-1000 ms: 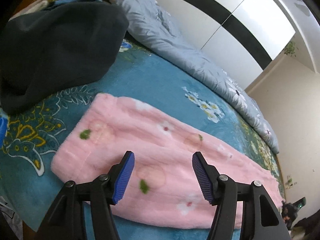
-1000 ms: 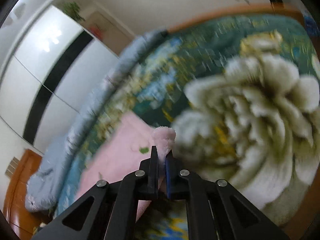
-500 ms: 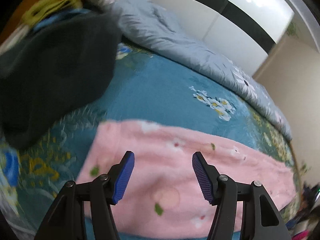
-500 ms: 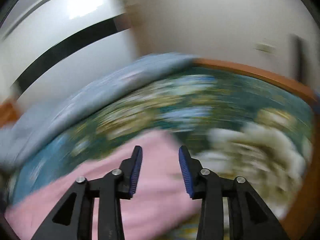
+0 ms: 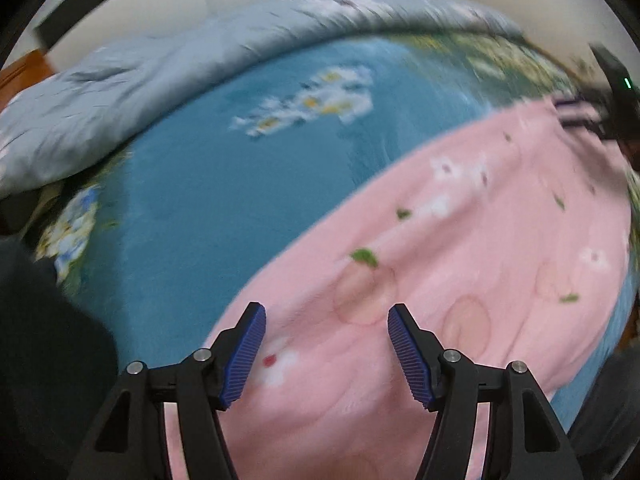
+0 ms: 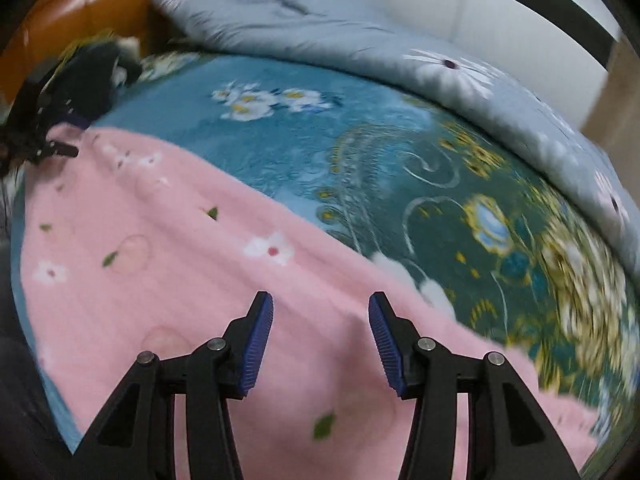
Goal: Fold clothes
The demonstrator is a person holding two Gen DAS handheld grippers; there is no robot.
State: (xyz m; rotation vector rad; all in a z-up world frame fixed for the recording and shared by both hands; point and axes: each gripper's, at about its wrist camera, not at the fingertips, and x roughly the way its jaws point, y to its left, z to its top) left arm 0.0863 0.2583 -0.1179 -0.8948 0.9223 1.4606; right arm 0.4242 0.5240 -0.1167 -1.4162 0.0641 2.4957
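Observation:
A pink fleece garment point(image 5: 460, 280) with small flowers and leaves lies spread flat on the blue flowered bedspread point(image 5: 224, 184). My left gripper point(image 5: 326, 344) hovers open over one end of it, with nothing between the blue pads. My right gripper point(image 6: 320, 336) hangs over the other end of the pink garment point(image 6: 180, 280), near its far edge. Its jaws are opening and the pads touch no cloth. Each view shows the other gripper as a dark blurred shape at the garment's far end: the right gripper point(image 5: 616, 96) and the left gripper point(image 6: 36, 128).
A grey-blue quilt point(image 6: 320, 32) lies bunched along the bed's far side. A dark garment point(image 5: 44, 360) sits beside the pink one's left end. Behind are an orange-brown headboard point(image 6: 80, 4) and a white wardrobe point(image 6: 500, 8).
The right gripper let go of the pink corner it pinched, opened and swung round over the flat garment. The left gripper rolled and slid sideways along the garment, staying open.

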